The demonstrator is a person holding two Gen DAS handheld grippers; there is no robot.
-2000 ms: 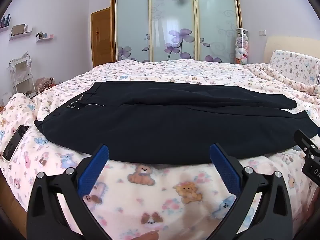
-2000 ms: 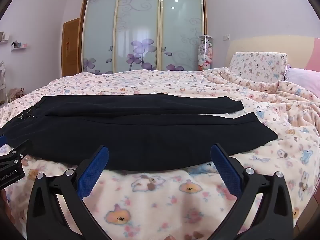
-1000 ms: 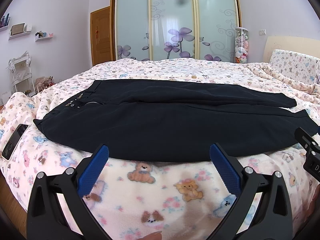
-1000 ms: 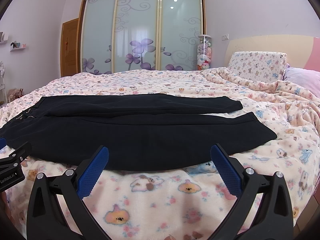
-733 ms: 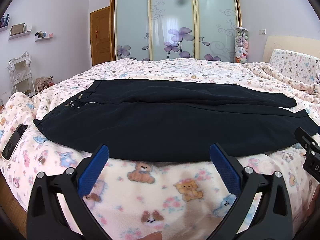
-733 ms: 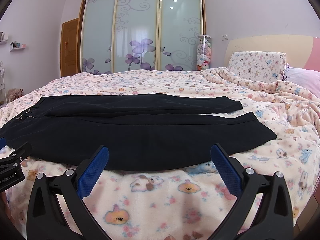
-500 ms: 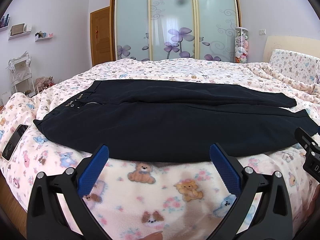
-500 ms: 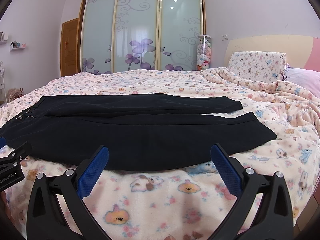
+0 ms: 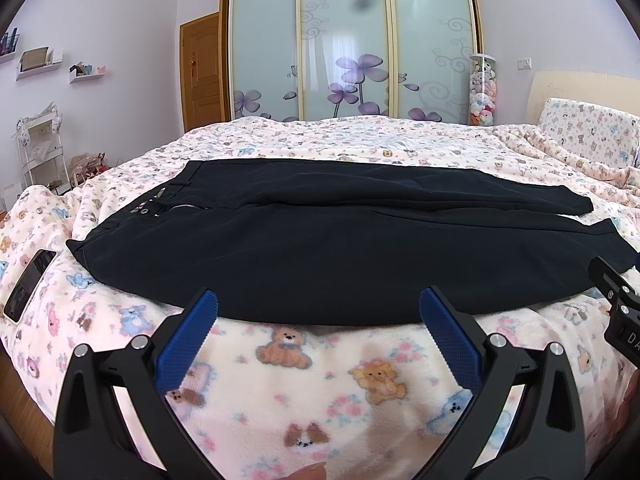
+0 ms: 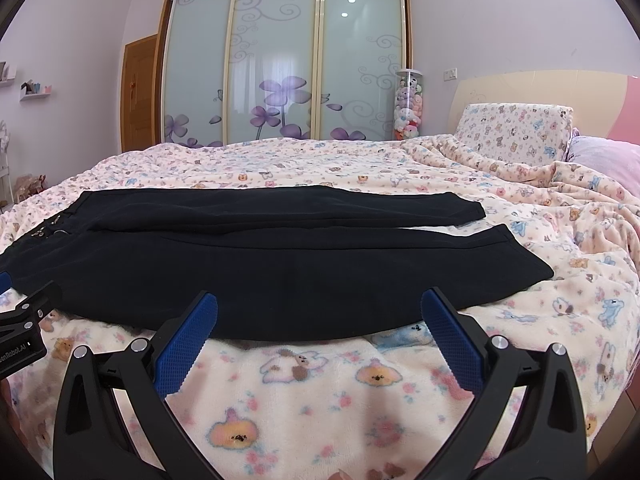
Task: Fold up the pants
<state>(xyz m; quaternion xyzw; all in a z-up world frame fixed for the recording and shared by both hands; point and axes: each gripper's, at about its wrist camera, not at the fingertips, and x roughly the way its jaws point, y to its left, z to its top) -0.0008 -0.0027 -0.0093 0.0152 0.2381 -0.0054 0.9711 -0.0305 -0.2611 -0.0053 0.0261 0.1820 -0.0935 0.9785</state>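
You can count one pair of black pants (image 9: 340, 248) lying flat on one bed blanket (image 9: 320, 380) with bears on it. The pants have two legs, one lying behind the other. You hold two grippers: the left gripper (image 9: 318, 312) and the right gripper (image 10: 319, 312), both spread wide with nothing between their blue pads. One phone (image 9: 30, 284) lies left of the pants. Behind the pants stands one closet with three glass doors (image 9: 344, 44). One tall tube of plush toys (image 10: 408, 106) stands right of those doors.
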